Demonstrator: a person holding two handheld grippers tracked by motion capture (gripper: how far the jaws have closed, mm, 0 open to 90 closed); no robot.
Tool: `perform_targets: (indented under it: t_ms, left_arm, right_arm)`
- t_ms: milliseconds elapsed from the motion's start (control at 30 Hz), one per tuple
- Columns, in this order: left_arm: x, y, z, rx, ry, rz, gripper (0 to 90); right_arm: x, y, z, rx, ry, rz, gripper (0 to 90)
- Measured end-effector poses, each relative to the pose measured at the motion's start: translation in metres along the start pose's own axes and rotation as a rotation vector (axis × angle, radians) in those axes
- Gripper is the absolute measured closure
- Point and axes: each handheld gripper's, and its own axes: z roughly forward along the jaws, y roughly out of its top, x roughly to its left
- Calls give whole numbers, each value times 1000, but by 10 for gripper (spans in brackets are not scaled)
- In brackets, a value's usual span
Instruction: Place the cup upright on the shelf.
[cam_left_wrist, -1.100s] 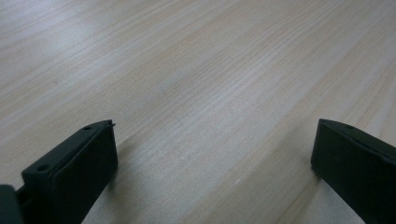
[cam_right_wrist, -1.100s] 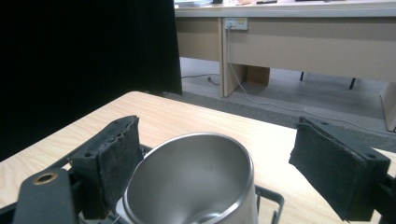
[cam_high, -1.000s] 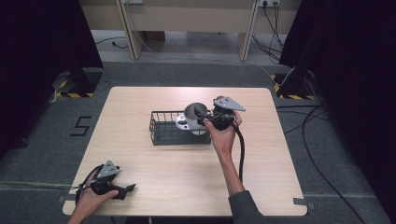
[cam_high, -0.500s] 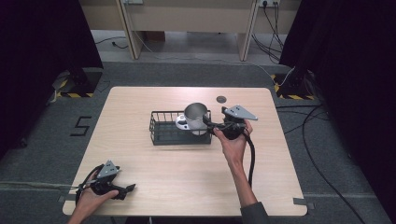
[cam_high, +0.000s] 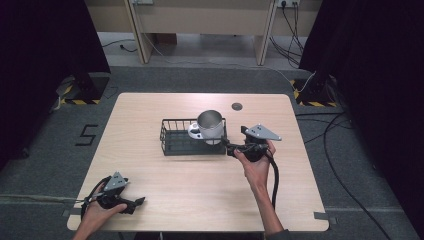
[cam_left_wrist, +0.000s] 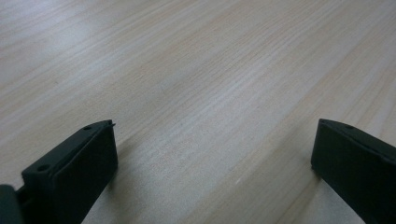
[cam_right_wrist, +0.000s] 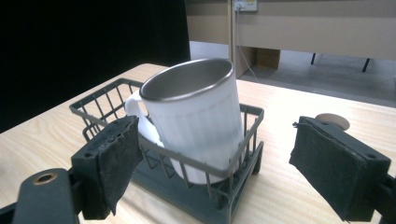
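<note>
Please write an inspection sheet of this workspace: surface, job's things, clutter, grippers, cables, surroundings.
Surface: light wooden table, with a round grommet near its far edge.
Job's things: white mug with metal inside, tilted in the black wire basket.
Clutter: nothing seen.
Grippers: left gripper low at the near-left corner, jaws open; right gripper beside the basket, jaws open.
Cables: black cable trailing from the right gripper; more on the floor.
Surroundings: dark curtains, grey floor.
</note>
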Motion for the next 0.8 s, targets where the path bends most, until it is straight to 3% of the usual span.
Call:
perform_targets:
  t_ms: [200,400,800]
  left_arm:
    - [0,0,0,0,1,0,0]
    - [0,0,0,0,1,-1,0]
    - [0,0,0,0,2,-1,0]
  right_arm:
    - [1,-7,-10,-2,13,2,155]
    - [4,-18,-22,12,5,-26,159]
    - [8,-53,-44,52,18,-42,157]
